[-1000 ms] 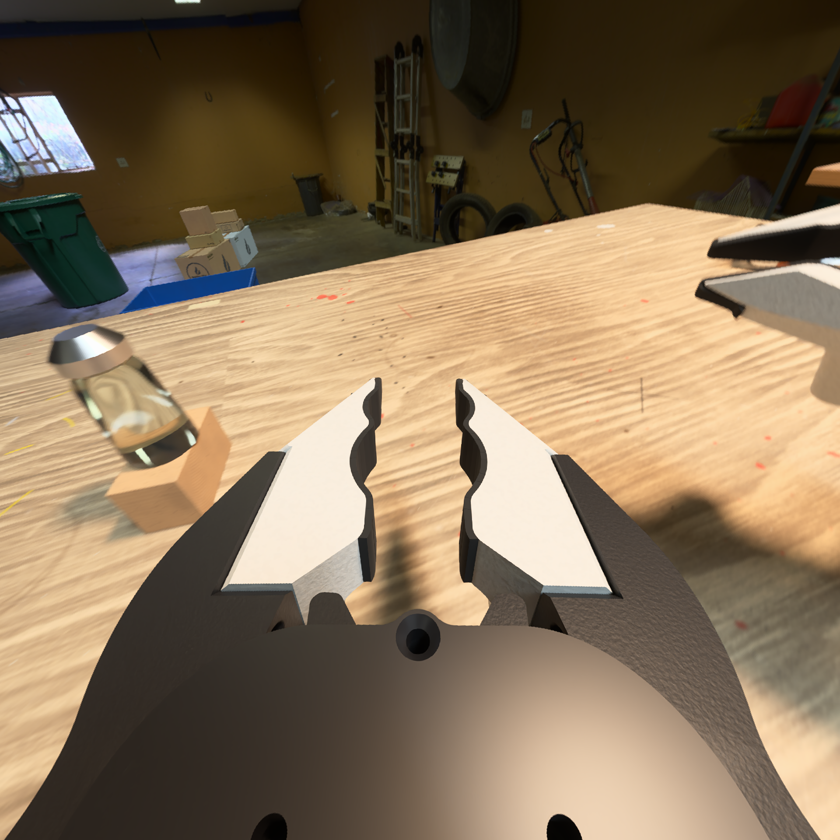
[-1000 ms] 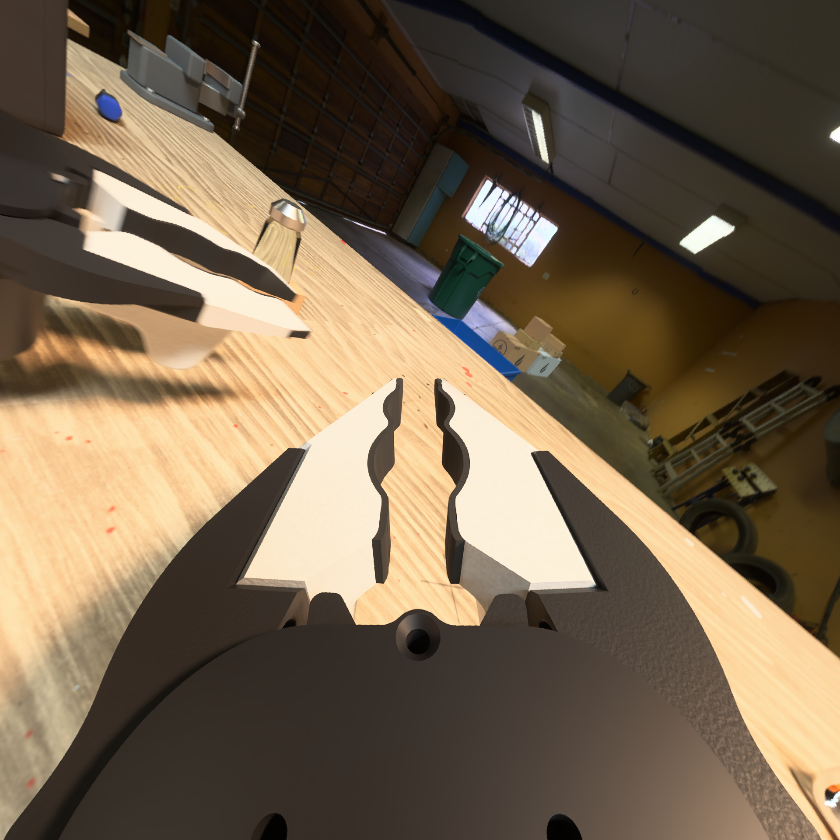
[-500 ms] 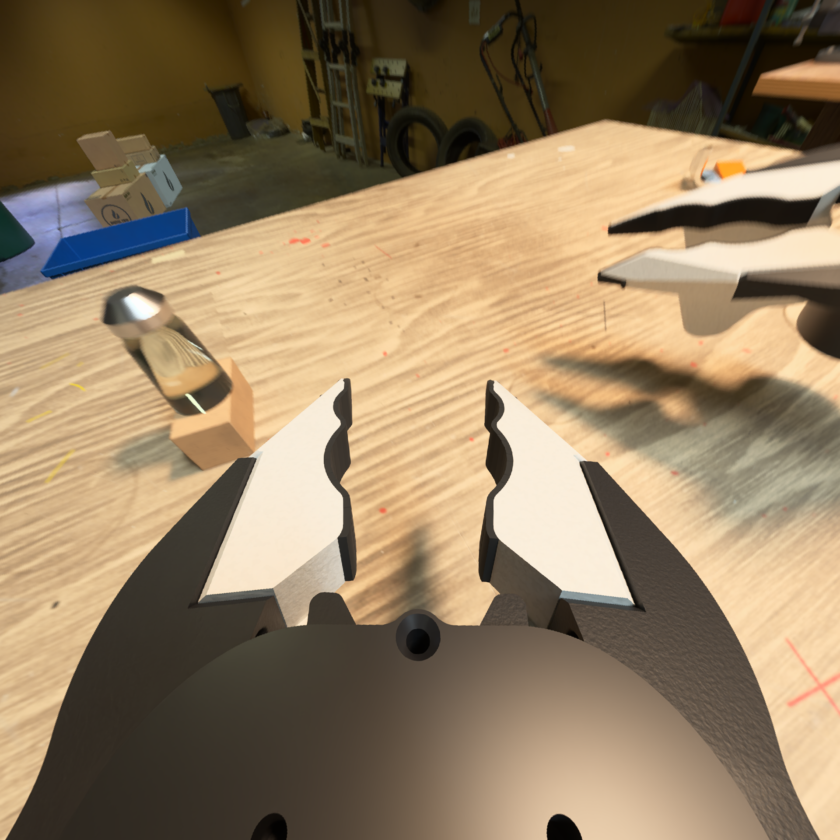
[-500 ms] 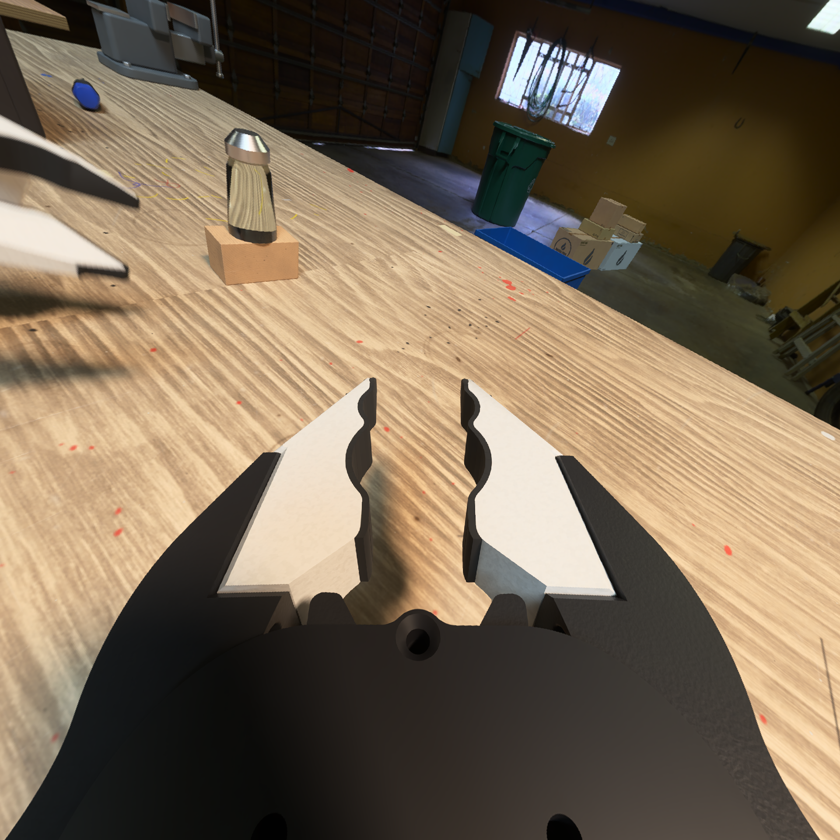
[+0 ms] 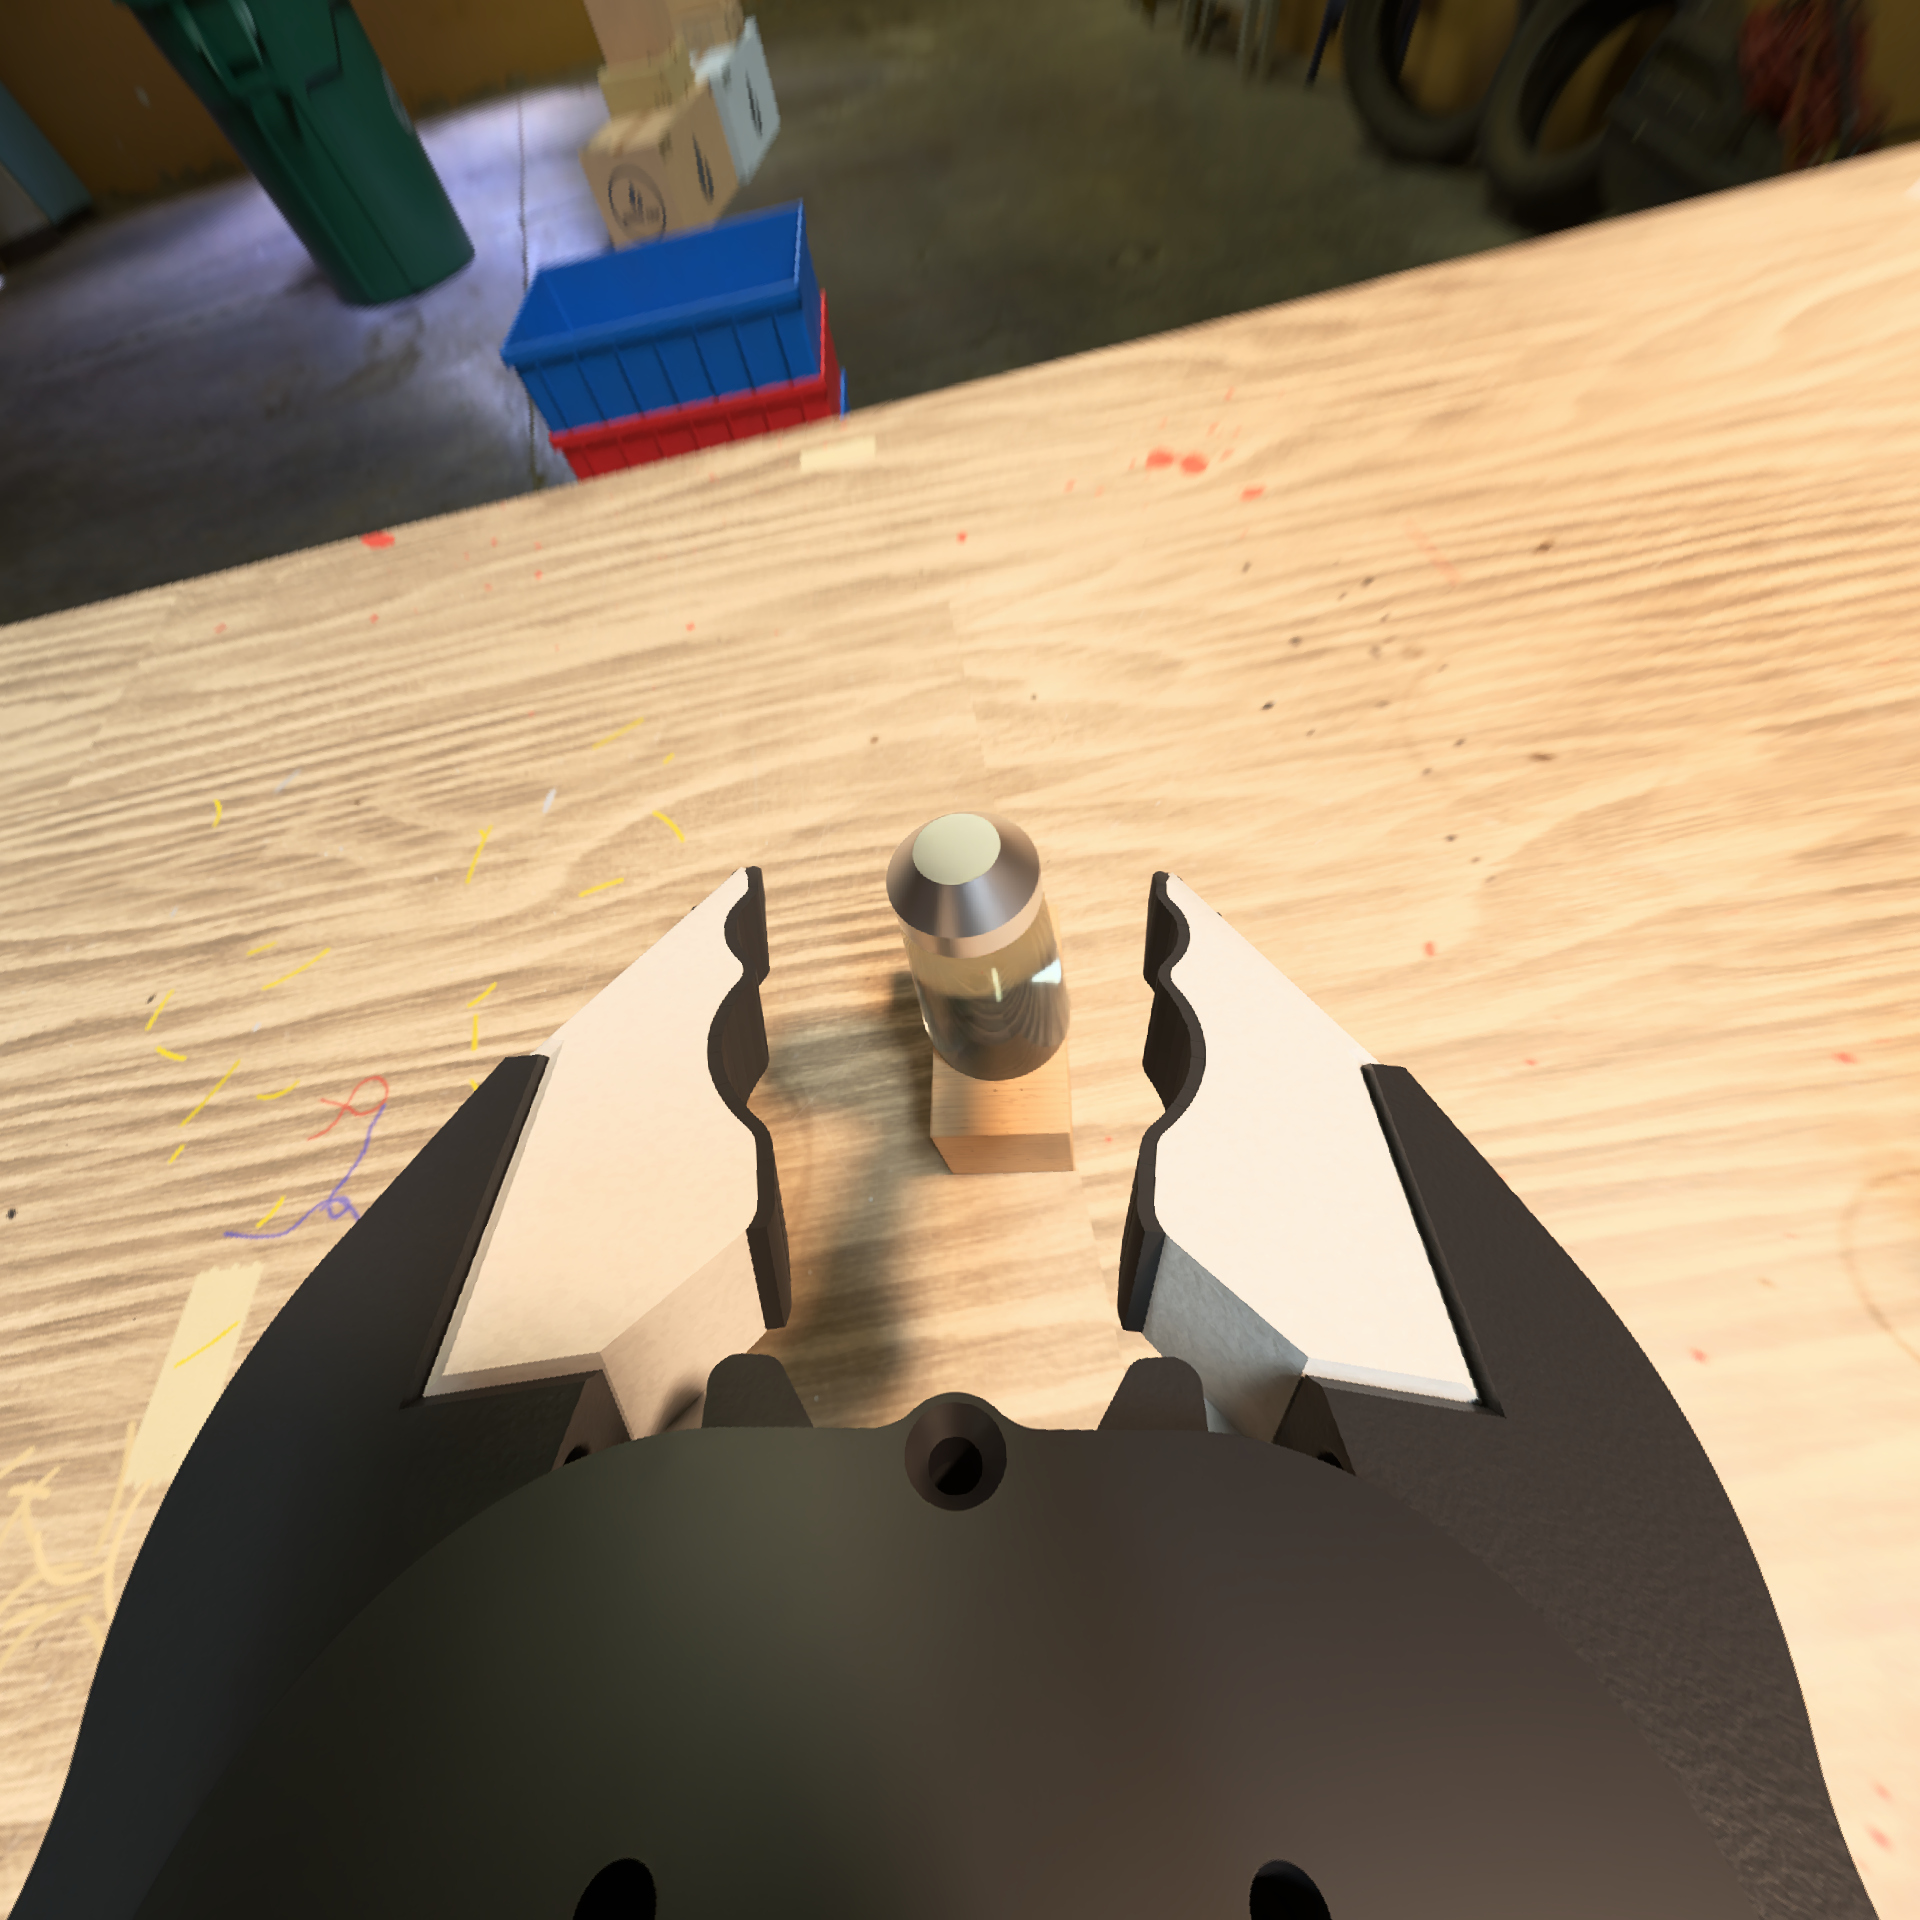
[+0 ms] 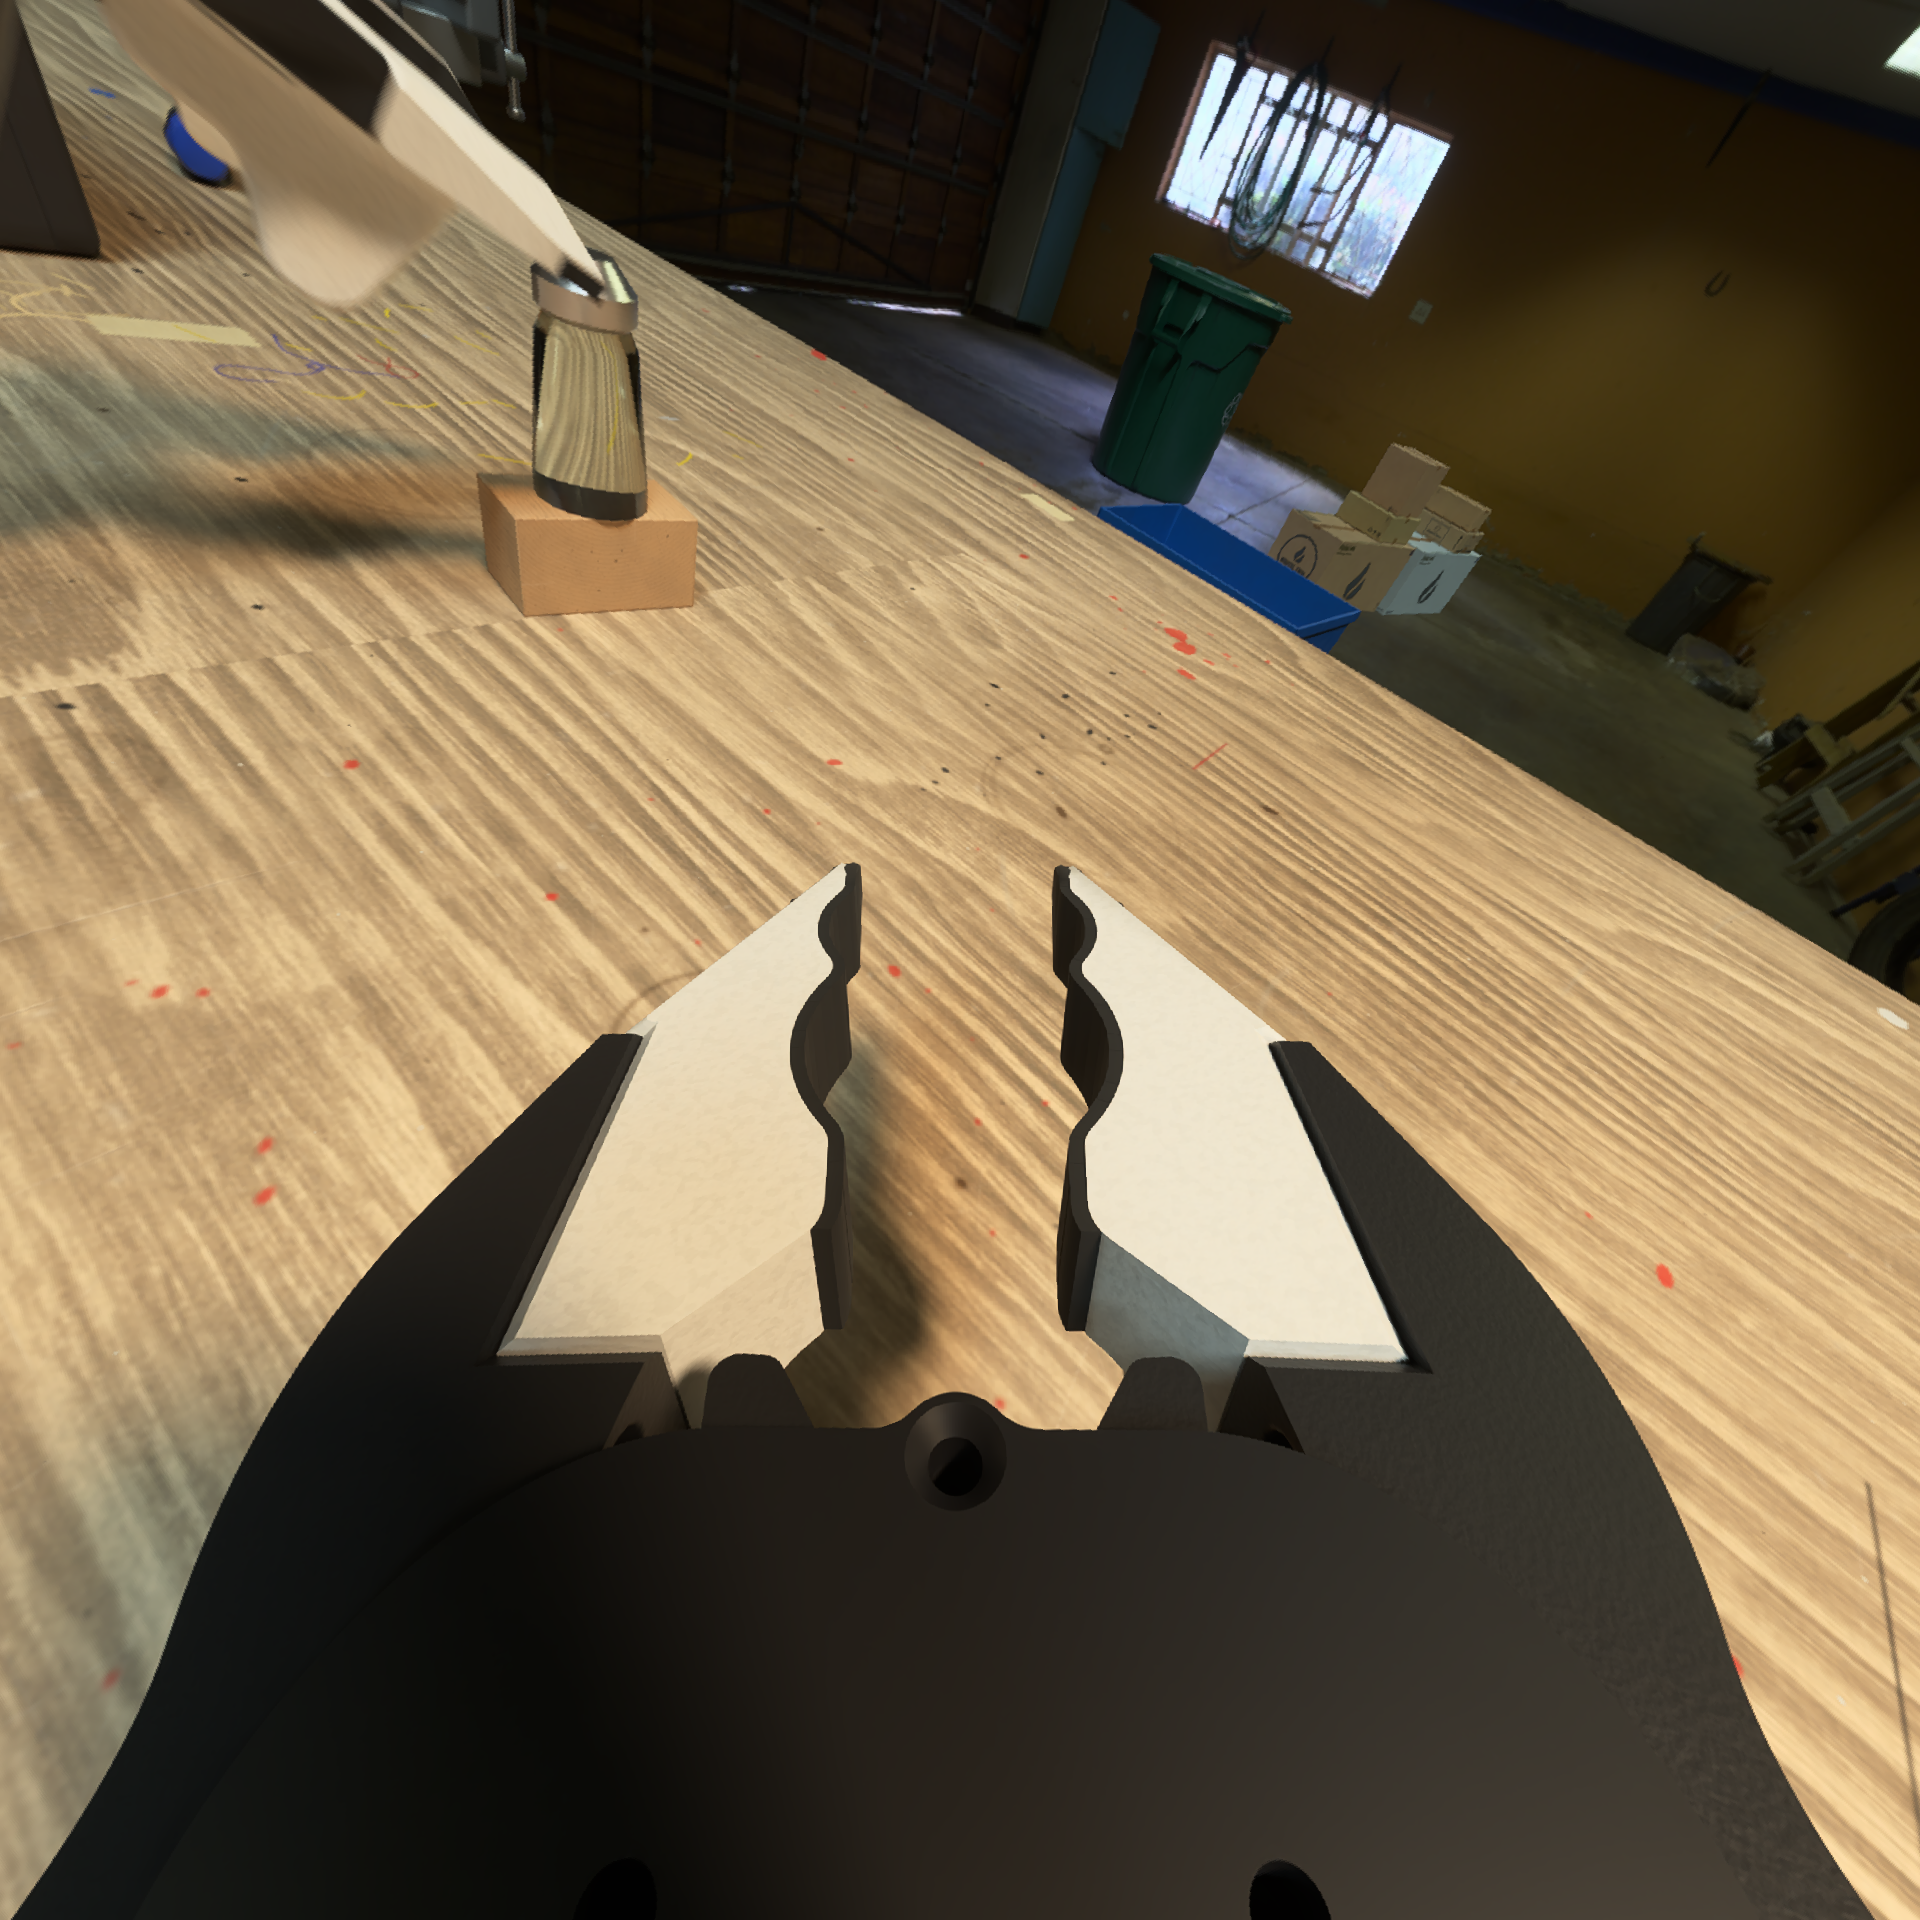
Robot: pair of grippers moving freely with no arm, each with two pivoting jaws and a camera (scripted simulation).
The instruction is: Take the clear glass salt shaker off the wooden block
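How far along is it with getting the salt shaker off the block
Done: the left gripper is open and lined up around the salt shaker. In hand: nothing; the shaker stands on the wooden block. Left: close, lift it off, set it down. The right gripper is open over the table.

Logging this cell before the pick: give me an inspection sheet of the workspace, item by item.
Surface: wooden workbench, paint flecks and scribbles.
Job's things: salt shaker upright on wooden block.
Clutter: blue object at the far end; tape strip.
Grippers: left tool open, straddling the shaker from above; right tool open, apart from it.
Cables: nothing seen on the bench.
Surroundings: green bin, blue crate, cardboard boxes.
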